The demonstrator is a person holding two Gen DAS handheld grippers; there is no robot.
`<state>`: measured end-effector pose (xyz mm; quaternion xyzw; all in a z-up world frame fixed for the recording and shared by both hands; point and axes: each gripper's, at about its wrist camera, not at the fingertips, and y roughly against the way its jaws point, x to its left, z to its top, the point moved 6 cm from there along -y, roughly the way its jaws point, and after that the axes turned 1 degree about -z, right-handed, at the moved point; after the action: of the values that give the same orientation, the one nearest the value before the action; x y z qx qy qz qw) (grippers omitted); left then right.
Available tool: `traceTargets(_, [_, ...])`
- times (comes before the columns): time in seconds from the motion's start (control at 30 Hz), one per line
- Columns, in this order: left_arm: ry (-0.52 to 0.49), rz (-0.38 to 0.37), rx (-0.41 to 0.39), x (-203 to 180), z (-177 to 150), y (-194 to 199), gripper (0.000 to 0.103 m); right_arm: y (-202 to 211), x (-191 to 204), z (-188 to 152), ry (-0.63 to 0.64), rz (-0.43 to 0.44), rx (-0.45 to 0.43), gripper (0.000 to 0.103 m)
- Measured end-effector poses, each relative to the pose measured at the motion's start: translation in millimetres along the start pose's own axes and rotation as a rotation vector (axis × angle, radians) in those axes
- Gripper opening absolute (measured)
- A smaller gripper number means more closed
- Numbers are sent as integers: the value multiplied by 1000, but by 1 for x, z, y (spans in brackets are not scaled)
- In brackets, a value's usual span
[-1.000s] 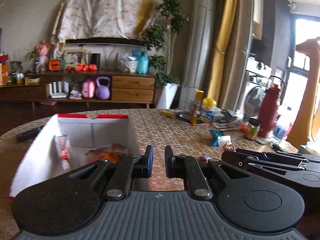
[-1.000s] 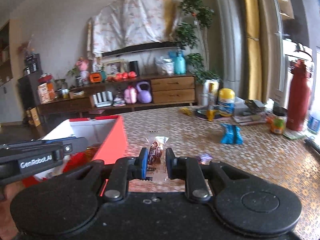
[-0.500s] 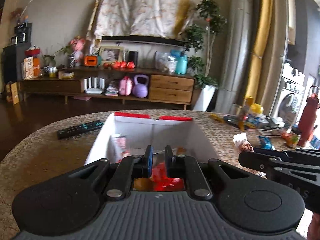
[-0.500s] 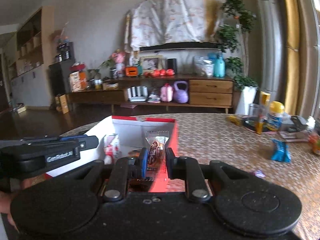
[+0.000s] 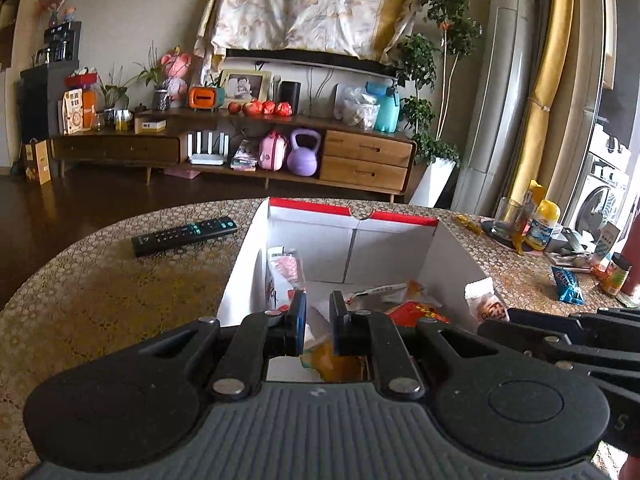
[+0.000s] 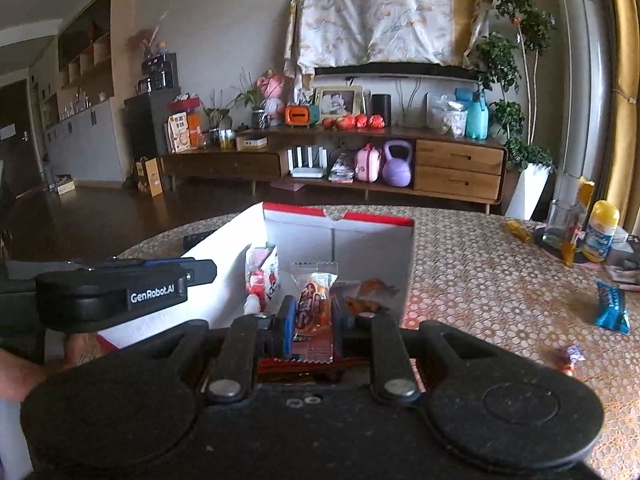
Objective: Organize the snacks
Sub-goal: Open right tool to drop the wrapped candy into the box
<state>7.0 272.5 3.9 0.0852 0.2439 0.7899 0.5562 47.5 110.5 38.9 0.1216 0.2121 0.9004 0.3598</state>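
The right gripper [image 6: 312,316] is clamped on a snack packet [image 6: 314,308] over the near end of the box [image 6: 372,240]. The left gripper [image 5: 318,322], jaws together and holding nothing, hangs over the box's near left, more snacks [image 5: 412,308] beneath. A blue packet [image 6: 611,306] lies on the table [image 6: 480,280], far right.

White box [image 5: 448,256] with red rim, gold-patterned tablecloth [image 5: 120,280], blue packet [image 6: 611,305].

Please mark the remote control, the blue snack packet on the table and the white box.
remote control [image 5: 185,236], left wrist view, middle of its keypad.
blue snack packet [image 6: 611,305], right wrist view, centre of wrapper.
white box [image 5: 386,246], left wrist view, inner far wall.
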Motion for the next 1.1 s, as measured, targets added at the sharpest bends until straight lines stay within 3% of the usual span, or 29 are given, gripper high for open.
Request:
traceTargets(0.43, [-4, -32, 30, -9, -8, -12, 12, -14, 7, -16, 21, 19, 58, 17])
traceTargets(0.67, [-21, -11, 42, -12, -8, -12, 14, -14, 4, -21, 31, 8, 73, 20])
traceTargets(0.73, [-15, -8, 45, -12, -7, -11, 25, -14, 4, -22, 34, 0, 77, 23])
traceTargets(0.8, [-1, -11, 40, -11, -7, -10, 50, -13, 2, -23, 34, -4, 80, 31])
traceTargets(0.87, [9, -13, 18, -10, -6, -5, 65, -12, 1, -23, 30, 4, 81, 36])
traceTargets(1.1, [3, -10, 5, -13, -1, 4, 68, 1, -3, -19, 27, -5, 48, 39])
